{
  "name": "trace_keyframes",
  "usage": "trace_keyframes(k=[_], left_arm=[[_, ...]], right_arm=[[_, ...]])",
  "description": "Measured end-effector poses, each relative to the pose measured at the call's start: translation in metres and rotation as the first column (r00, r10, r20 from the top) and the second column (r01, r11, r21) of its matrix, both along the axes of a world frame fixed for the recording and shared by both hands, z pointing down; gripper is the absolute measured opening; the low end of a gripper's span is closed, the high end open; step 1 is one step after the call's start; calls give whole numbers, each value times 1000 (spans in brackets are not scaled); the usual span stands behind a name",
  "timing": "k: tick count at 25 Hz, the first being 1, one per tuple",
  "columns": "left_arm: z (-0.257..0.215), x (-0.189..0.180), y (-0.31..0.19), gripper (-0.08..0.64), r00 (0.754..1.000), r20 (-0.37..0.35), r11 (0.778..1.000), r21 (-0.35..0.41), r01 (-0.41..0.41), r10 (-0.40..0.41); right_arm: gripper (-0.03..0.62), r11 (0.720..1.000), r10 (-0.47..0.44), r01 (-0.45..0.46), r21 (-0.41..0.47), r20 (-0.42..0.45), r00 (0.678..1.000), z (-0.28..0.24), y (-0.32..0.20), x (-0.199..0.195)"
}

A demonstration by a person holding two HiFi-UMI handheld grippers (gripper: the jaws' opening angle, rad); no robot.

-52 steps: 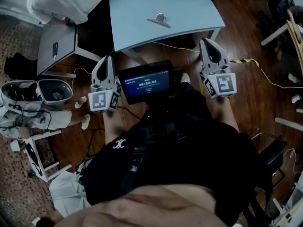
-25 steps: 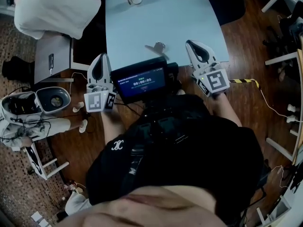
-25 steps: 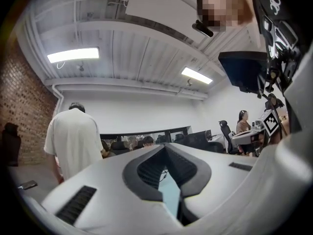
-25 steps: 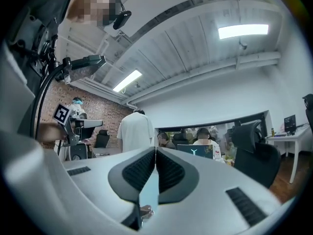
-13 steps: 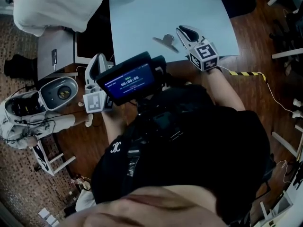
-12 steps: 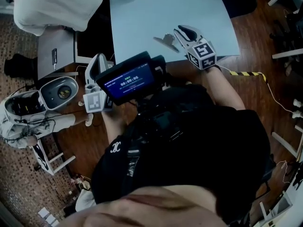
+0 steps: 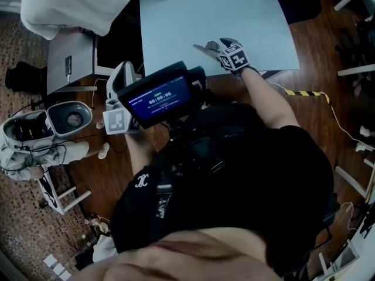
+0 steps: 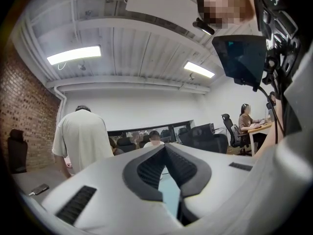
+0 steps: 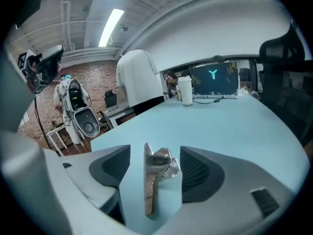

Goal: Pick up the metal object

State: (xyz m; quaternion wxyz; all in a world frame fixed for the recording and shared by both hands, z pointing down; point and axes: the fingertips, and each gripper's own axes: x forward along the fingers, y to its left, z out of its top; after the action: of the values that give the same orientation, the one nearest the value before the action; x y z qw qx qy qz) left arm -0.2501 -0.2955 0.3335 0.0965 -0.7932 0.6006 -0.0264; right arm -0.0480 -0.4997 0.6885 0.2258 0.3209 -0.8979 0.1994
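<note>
The metal object (image 7: 203,47), a shiny clamp-like piece, lies near the front edge of the light blue table (image 7: 193,10). My right gripper (image 7: 220,47) reaches it from the right. In the right gripper view its jaws are opening and the metal object (image 9: 150,185) stands between them, with a gap to the pads (image 9: 198,173) on both sides. The right gripper (image 9: 156,152) rests low over the table. My left gripper (image 7: 124,78) hangs off the table's front left, above the floor. In its own view the left gripper (image 8: 165,147) is shut, tips together, nothing held.
A white cup (image 9: 185,90) and a monitor (image 9: 213,81) stand at the table's far end. A person in a white shirt (image 7: 76,4) bends over a grey side desk (image 7: 73,69) at the left. A chest-mounted screen (image 7: 159,96) hangs between my grippers. White gear (image 7: 69,117) lies on the floor.
My right gripper has moved forward and left over the table to the metal object, and its jaws have spread around it. The left gripper has stayed about where it was.
</note>
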Motion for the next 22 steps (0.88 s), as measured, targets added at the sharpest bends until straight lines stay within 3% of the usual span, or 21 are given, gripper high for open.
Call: trace_keyframes(k=[6, 7, 13, 16, 22], left_arm=[[9, 1, -30, 11, 1000, 8, 1000, -13, 6, -6], [10, 2, -35, 11, 1000, 9, 1000, -15, 7, -7], [18, 2, -58, 11, 1000, 20, 1000, -23, 15, -14], [19, 2, -59, 11, 999, 29, 1000, -19, 22, -21], [20, -2, -54, 11, 998, 31, 999, -22, 46, -46]], right_arm=[[317, 996, 21, -23, -86, -23, 1000, 33, -4, -3], [278, 995, 17, -20, -99, -29, 999, 37, -1, -3], [272, 982, -41, 23, -190, -92, 995, 72, -1, -7], [185, 983, -57, 33, -180, -131, 990, 76, -5, -5], [124, 981, -66, 43, -187, -117, 991, 71, -2, -2]])
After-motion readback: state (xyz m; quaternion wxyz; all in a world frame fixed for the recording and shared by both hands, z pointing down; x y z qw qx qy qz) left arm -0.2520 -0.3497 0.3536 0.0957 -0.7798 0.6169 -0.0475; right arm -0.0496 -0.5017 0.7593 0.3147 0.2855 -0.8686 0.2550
